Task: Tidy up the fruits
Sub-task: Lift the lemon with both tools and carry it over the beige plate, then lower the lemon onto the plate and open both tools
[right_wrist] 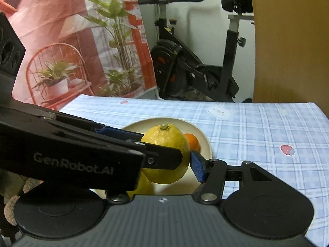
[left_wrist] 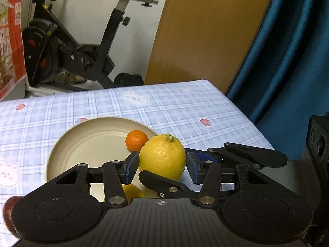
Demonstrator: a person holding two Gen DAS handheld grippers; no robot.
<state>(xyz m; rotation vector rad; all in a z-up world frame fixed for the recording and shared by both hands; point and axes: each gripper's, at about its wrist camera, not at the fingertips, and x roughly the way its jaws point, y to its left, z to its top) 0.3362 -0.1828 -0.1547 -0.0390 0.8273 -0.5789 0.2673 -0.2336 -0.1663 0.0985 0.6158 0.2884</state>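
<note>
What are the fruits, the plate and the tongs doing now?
lemon, gripped by both tongs, over the plate
left tongs, shut on the lemon
right tongs, shut on the lemon
mandarin, lying on the plate
plate, right way up on the table
second yellow fruit, under the lemon, mostly hidden

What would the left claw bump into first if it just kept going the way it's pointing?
The lemon. It already sits between the left claw's blue pads, so it is first in line. Just beyond are a small orange and the cream plate, though how far is hard to judge.
</note>
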